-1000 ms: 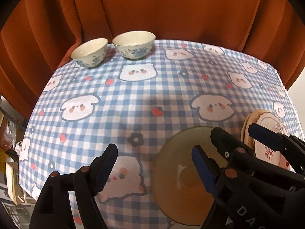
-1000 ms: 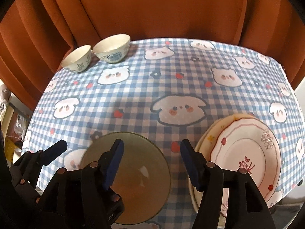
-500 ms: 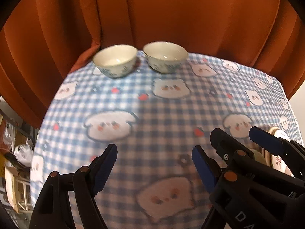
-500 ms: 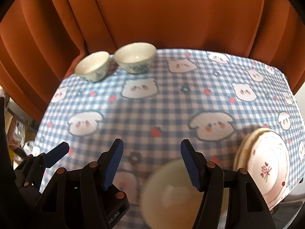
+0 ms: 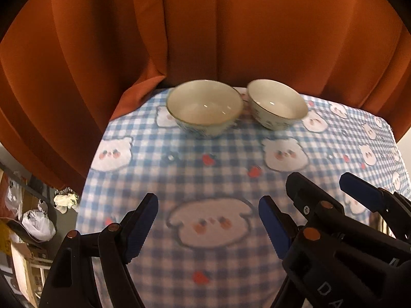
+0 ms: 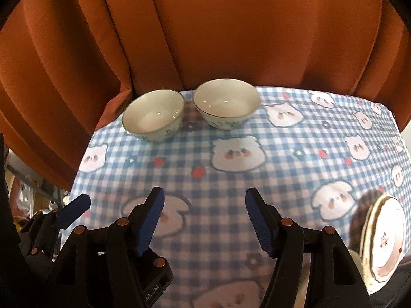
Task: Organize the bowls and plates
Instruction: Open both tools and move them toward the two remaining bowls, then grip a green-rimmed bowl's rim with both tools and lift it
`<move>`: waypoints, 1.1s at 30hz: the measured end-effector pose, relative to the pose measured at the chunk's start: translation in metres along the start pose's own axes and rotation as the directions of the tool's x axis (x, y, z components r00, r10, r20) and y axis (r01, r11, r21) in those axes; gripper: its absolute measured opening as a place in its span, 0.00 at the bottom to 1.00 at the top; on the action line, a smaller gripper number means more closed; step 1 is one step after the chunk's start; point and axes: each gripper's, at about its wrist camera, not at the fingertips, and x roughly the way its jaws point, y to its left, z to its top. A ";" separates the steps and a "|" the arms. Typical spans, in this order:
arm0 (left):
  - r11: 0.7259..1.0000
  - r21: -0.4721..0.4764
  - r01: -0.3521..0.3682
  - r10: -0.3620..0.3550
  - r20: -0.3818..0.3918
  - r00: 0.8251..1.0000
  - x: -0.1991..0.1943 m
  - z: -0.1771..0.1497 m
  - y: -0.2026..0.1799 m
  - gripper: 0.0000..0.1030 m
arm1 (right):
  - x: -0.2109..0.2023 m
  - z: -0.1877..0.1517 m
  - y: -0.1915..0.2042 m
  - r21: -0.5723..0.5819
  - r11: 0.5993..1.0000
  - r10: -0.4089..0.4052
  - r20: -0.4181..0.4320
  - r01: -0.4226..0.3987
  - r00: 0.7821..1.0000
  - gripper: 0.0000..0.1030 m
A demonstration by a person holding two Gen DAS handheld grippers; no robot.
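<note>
Two small white bowls with blue floral outsides stand side by side at the table's far edge: the left bowl and the right bowl. A stack of plates with a pink-flowered one on top lies at the near right. My left gripper is open and empty above the cloth, well short of the bowls. My right gripper is open and empty too; it shows beside the left one in the left wrist view.
The table carries a blue checked cloth with bear faces. An orange curtain hangs right behind the bowls. Clutter and bags lie on the floor past the table's left edge.
Both grippers have moved forward and left toward the two bowls, which now look larger. The glass bowl near the front has dropped out of view. Both grippers stay open.
</note>
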 end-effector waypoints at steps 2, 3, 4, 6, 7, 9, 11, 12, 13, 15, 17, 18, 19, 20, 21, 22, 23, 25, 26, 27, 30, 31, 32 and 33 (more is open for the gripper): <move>1.000 0.011 -0.007 0.007 0.009 1.000 0.007 0.012 0.010 0.80 | 0.011 0.011 0.009 0.012 1.000 -0.003 -0.007 0.003 1.000 0.67; 1.000 0.019 -0.013 0.013 0.015 1.000 0.011 0.019 0.013 0.80 | 0.015 0.016 0.013 0.017 1.000 -0.005 -0.004 0.005 1.000 0.67; 1.000 0.024 -0.017 0.016 0.018 1.000 0.014 0.025 0.016 0.80 | 0.021 0.023 0.018 0.022 1.000 -0.006 0.002 0.006 1.000 0.67; 0.999 0.032 -0.019 0.019 0.024 1.000 0.023 0.038 0.022 0.80 | 0.030 0.036 0.024 0.034 0.999 -0.011 0.007 0.010 1.000 0.67; 0.999 0.034 -0.023 0.023 0.025 0.999 0.027 0.043 0.024 0.80 | 0.033 0.040 0.026 0.038 0.999 -0.014 0.010 0.013 1.000 0.67; 0.999 0.037 -0.034 0.033 0.020 0.999 0.037 0.055 0.028 0.80 | 0.044 0.053 0.032 0.047 0.999 -0.024 0.018 0.023 1.000 0.67; 0.998 0.037 -0.041 0.040 0.017 0.999 0.047 0.064 0.031 0.80 | 0.053 0.062 0.036 0.052 0.998 -0.034 0.017 0.033 0.999 0.67; 0.998 0.036 -0.047 0.047 0.014 0.999 0.053 0.068 0.033 0.80 | 0.059 0.068 0.038 0.058 0.997 -0.043 0.016 0.042 0.999 0.67; 0.998 0.036 -0.052 0.052 0.008 0.999 0.059 0.072 0.035 0.79 | 0.064 0.071 0.038 0.063 0.997 -0.044 0.015 0.043 0.999 0.66; 0.998 0.041 -0.054 0.054 0.001 0.999 0.070 0.080 0.036 0.79 | 0.075 0.079 0.040 0.077 0.996 -0.046 0.006 0.046 0.999 0.64; 0.997 0.052 -0.060 0.060 0.003 0.998 0.080 0.088 0.037 0.79 | 0.086 0.087 0.040 0.098 0.994 -0.044 0.003 0.043 0.999 0.62; 0.997 0.055 -0.062 0.062 0.004 0.998 0.083 0.091 0.037 0.78 | 0.091 0.090 0.040 0.106 0.993 -0.045 0.002 0.044 0.999 0.61; 0.996 0.060 -0.064 0.064 0.001 0.998 0.088 0.093 0.037 0.78 | 0.095 0.092 0.041 0.110 0.993 -0.043 0.002 0.042 0.999 0.57; 0.996 0.063 -0.058 0.058 -0.006 0.998 0.092 0.095 0.038 0.78 | 0.100 0.095 0.041 0.114 0.993 -0.037 0.000 0.037 0.999 0.53; 0.997 0.064 -0.046 0.047 -0.016 0.999 0.100 0.099 0.038 0.78 | 0.106 0.098 0.041 0.113 0.993 -0.030 -0.008 0.031 1.000 0.50; 0.997 0.064 -0.040 0.042 -0.022 0.999 0.104 0.101 0.039 0.78 | 0.110 0.100 0.042 0.114 0.993 -0.025 -0.014 0.027 1.000 0.47; 0.997 0.065 -0.036 0.038 -0.028 0.999 0.107 0.103 0.039 0.77 | 0.115 0.102 0.041 0.117 0.993 -0.022 -0.020 0.025 1.000 0.46; 0.997 0.071 -0.033 0.036 -0.037 0.999 0.116 0.105 0.038 0.76 | 0.125 0.105 0.041 0.128 0.992 -0.016 -0.034 0.020 0.999 0.45; 0.997 0.075 -0.032 0.035 -0.038 0.999 0.119 0.106 0.038 0.75 | 0.130 0.106 0.040 0.135 0.991 -0.013 -0.041 0.018 0.999 0.44; 0.997 0.077 -0.029 0.032 -0.041 0.999 0.122 0.107 0.037 0.75 | 0.133 0.107 0.041 0.139 0.990 -0.013 -0.045 0.019 0.999 0.44; 0.998 0.065 -0.008 0.012 -0.052 0.999 0.127 0.110 0.037 0.73 | 0.143 0.110 0.040 0.147 0.989 -0.018 -0.050 0.025 0.999 0.42; 0.998 0.057 0.004 0.000 -0.058 0.998 0.131 0.111 0.038 0.73 | 0.146 0.111 0.039 0.149 0.989 -0.016 -0.048 0.022 0.999 0.40; 0.999 0.049 0.012 -0.009 -0.061 0.998 0.133 0.113 0.039 0.72 | 0.147 0.112 0.038 0.149 0.989 -0.017 -0.047 0.024 0.999 0.39; 0.999 0.047 0.014 -0.011 -0.063 0.998 0.137 0.114 0.039 0.72 | 0.150 0.114 0.039 0.147 0.989 -0.021 -0.046 0.028 0.999 0.38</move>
